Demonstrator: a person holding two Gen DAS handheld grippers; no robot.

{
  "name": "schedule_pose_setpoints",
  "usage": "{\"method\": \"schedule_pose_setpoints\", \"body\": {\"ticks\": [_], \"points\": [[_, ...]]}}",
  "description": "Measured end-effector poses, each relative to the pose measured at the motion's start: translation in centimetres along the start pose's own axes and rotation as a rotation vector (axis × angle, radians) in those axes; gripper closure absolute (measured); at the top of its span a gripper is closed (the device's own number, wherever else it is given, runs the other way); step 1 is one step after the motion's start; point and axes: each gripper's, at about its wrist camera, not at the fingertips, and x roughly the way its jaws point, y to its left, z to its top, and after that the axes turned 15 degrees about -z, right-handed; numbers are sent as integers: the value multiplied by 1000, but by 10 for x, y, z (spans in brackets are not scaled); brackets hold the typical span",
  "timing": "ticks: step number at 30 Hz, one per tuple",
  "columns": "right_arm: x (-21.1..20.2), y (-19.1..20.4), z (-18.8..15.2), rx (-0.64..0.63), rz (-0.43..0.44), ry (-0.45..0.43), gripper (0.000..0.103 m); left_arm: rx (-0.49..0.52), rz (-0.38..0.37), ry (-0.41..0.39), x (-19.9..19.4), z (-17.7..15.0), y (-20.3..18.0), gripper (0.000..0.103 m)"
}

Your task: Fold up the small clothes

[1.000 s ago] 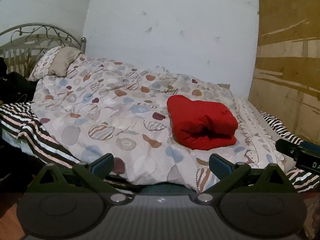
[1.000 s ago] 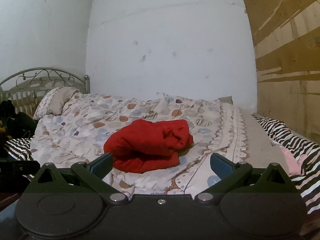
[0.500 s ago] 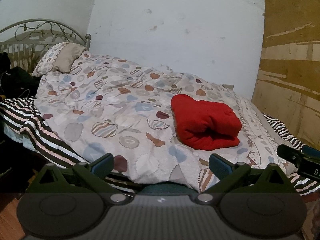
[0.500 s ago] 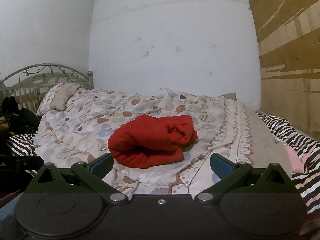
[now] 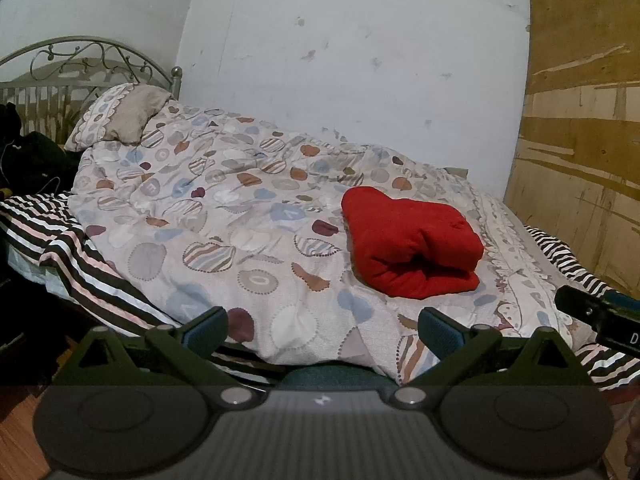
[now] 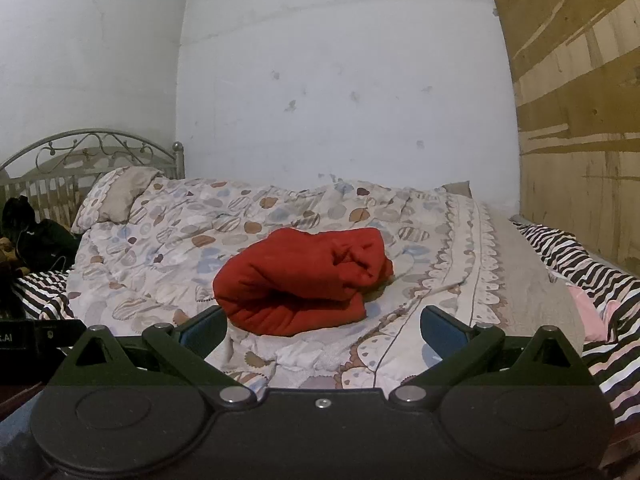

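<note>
Soft red cloth bundle (image 6: 298, 280) sits folded on spotted puffy bedcover (image 5: 224, 216). Left gripper (image 5: 322, 330), right gripper (image 6: 322, 328): jaws wide apart, empty, back from bed. Looks done; if tidying, press gently, keep folds.

Folded red garment (image 6: 298, 280) lies on patterned duvet (image 6: 420, 288)

1. Folded red fleece garment (image 5: 408, 248) on the patterned quilted bedspread (image 5: 224, 216), toward the bed's right side.
2. Patterned pillow (image 5: 120, 118) at the far left end, before the curled metal headboard (image 5: 80, 60).
3. Striped sheet (image 5: 80, 256) under the bedspread, showing at the near left edge.
4. Plywood board (image 5: 580, 140) upright to the right of the bed.
5. Left hand-held gripper (image 5: 322, 330) and right hand-held gripper (image 6: 322, 328) before the bed, apart from the garment.
</note>
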Motion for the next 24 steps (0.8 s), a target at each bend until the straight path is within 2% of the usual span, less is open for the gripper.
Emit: {"method": "schedule_pose_setpoints", "body": {"ticks": [24], "points": [[2, -1, -1, 11, -11, 9, 0, 1, 1, 2, 0, 0, 0, 0]]}}
